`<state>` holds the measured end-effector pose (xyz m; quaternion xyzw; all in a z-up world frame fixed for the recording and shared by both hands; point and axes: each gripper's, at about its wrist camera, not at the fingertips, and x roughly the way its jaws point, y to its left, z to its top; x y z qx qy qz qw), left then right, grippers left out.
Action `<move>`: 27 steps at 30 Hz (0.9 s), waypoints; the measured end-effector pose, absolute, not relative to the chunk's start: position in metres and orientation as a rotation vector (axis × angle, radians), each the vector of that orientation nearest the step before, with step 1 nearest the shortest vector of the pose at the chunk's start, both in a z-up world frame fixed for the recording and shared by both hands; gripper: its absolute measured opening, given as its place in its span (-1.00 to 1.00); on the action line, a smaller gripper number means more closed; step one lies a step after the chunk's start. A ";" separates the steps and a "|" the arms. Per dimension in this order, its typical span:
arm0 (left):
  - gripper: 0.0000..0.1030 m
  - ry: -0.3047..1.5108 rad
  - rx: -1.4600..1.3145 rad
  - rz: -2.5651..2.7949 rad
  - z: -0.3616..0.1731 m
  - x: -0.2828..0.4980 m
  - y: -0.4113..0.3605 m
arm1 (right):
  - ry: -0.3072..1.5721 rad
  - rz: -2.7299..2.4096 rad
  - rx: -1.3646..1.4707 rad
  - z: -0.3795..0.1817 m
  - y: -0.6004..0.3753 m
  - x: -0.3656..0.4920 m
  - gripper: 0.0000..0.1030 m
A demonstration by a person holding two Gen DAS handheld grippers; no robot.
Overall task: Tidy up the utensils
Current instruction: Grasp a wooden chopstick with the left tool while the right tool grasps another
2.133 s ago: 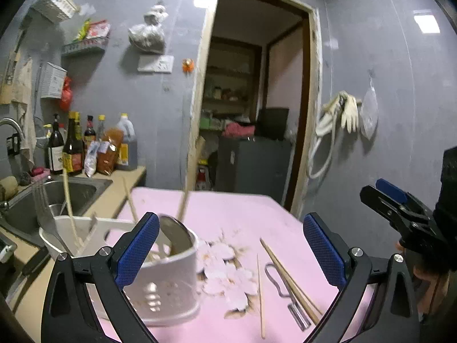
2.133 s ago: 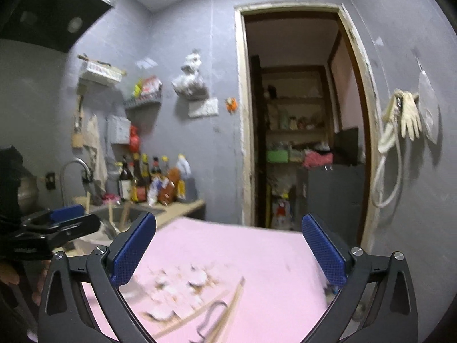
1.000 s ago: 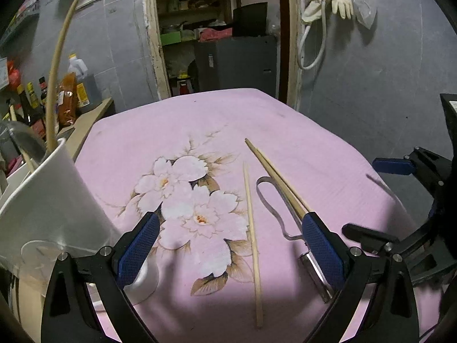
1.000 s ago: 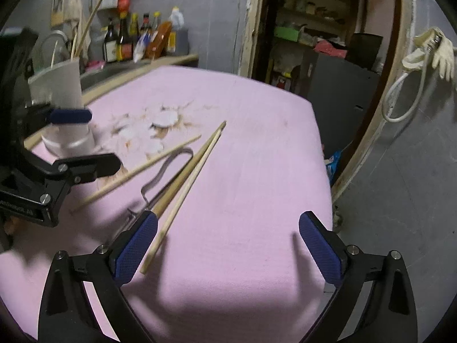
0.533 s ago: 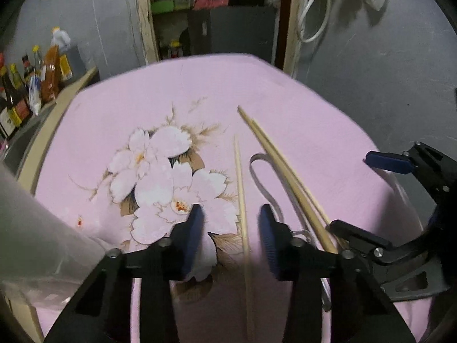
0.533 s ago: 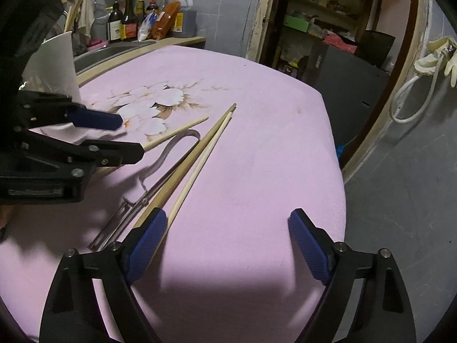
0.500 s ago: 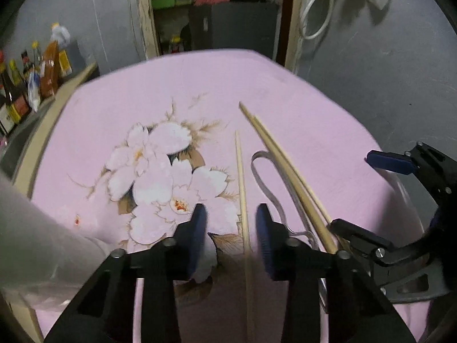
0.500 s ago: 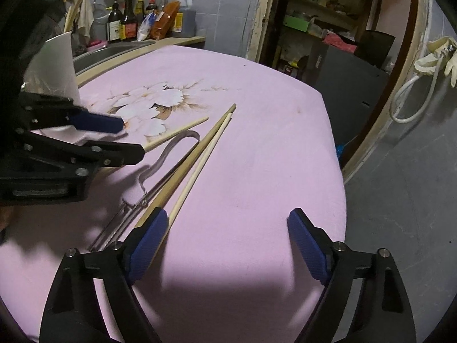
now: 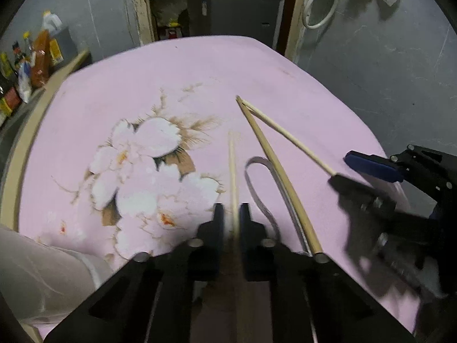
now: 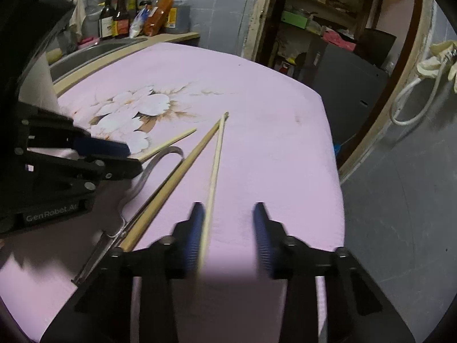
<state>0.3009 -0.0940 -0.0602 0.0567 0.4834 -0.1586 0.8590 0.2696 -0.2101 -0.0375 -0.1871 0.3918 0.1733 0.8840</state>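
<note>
Three chopsticks and a metal peeler [image 9: 258, 171] lie on the pink flowered cloth [image 9: 200, 71]. My left gripper [image 9: 231, 214] is shut on the thin chopstick [image 9: 232, 165] near its close end. In the right wrist view my left gripper [image 10: 132, 158] reaches in from the left. My right gripper [image 10: 228, 223] is closing around the pale chopstick [image 10: 214, 165], which rests against the left pad while the right pad stands apart. A thicker chopstick [image 10: 171, 183] lies between the two, beside the peeler [image 10: 160, 160]. The white utensil holder [image 9: 42, 271] stands at the near left.
A sink [image 10: 94, 51] and several bottles [image 10: 122, 17] line the counter at the back left. A doorway [image 9: 228, 5] opens behind the table. The cloth's right edge [image 10: 334, 157] drops to a grey floor.
Both grippers have tilted down to the cloth. The left jaws shut on the thin chopstick. The right jaws narrowed around the pale chopstick, whose near end swung away from the thicker one.
</note>
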 end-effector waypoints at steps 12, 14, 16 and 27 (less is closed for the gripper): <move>-0.95 1.070 0.084 -0.351 -0.058 0.300 -0.091 | 0.870 0.391 -0.386 -0.030 -0.207 0.282 -0.88; -0.95 1.074 0.092 -0.348 -0.058 0.300 -0.091 | 0.893 0.409 -0.379 -0.032 -0.202 0.293 -0.84; -0.95 1.077 0.097 -0.344 -0.057 0.301 -0.093 | 0.916 0.424 -0.363 -0.034 -0.198 0.305 -0.73; -0.96 1.016 -0.003 -0.362 -0.050 0.288 -0.083 | 0.914 0.481 -0.104 -0.029 -0.218 0.310 -0.95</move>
